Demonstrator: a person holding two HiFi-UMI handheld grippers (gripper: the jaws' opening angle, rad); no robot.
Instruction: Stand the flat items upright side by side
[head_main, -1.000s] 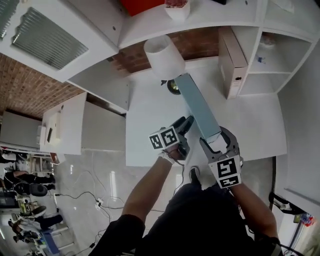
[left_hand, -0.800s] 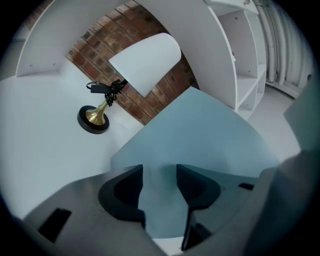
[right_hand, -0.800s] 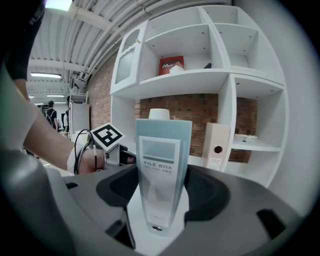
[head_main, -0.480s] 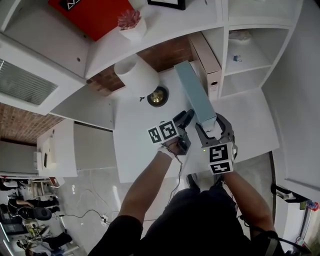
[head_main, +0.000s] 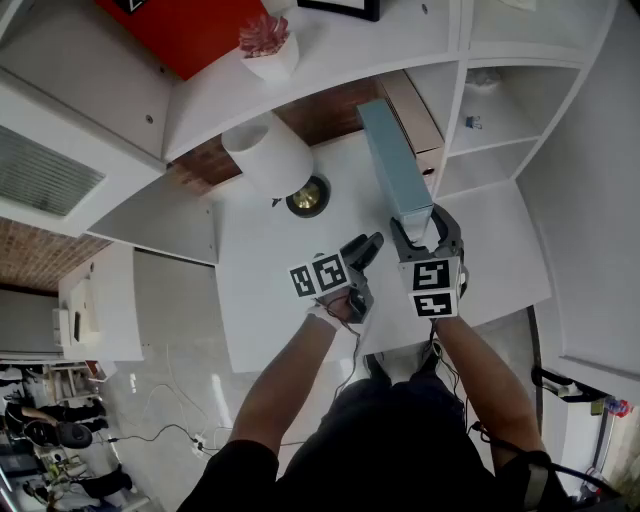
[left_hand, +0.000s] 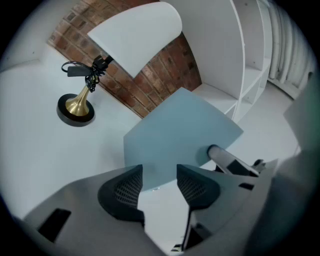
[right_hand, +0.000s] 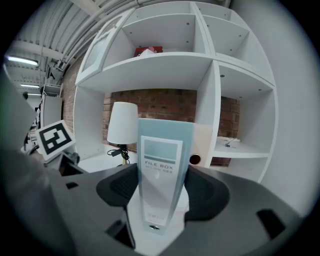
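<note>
A blue-grey file box (head_main: 395, 165) stands upright, its labelled spine (right_hand: 160, 165) facing me. My right gripper (head_main: 420, 225) is shut on that spine end, one pad on each side (right_hand: 160, 187). Just behind and to the right of it a beige file box (head_main: 410, 105) stands upright against the shelf divider (right_hand: 202, 145). My left gripper (head_main: 365, 250) hovers to the left of the blue box, open with nothing between its jaws (left_hand: 159, 185); the box's flat side (left_hand: 185, 130) fills the view beyond them.
A lamp with a white shade (head_main: 268, 160) and a brass base (head_main: 307, 197) stands at the back left of the white table (head_main: 260, 290). White shelf compartments (head_main: 490, 110) rise at the right and above. The table's front edge lies just behind both grippers.
The right gripper has carried the blue file box to the right, up beside the beige box at the shelf divider. The left gripper has followed alongside it, still open.
</note>
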